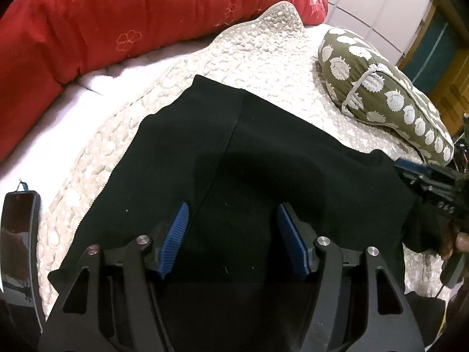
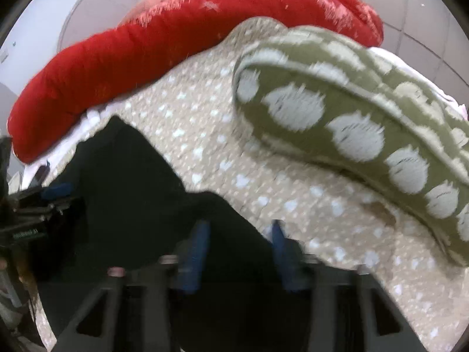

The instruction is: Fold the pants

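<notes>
Black pants point(image 1: 234, 158) lie spread on a beige quilted blanket point(image 1: 258, 52); they also show in the right wrist view point(image 2: 140, 187). My left gripper point(image 1: 233, 214) is open, its blue pads point(image 1: 176, 237) hovering over the near part of the pants with nothing between them. My right gripper point(image 2: 239, 228) is open over the pants' right edge, where black cloth meets blanket; this view is blurred. The right gripper also shows at the right edge of the left wrist view point(image 1: 428, 182), at the pants' right side.
A red duvet point(image 1: 117, 14) lies along the far side of the bed. An olive pillow with white spots point(image 1: 381, 88) sits at the right. A black phone point(image 1: 17, 234) lies at the left on the white sheet point(image 1: 58, 117).
</notes>
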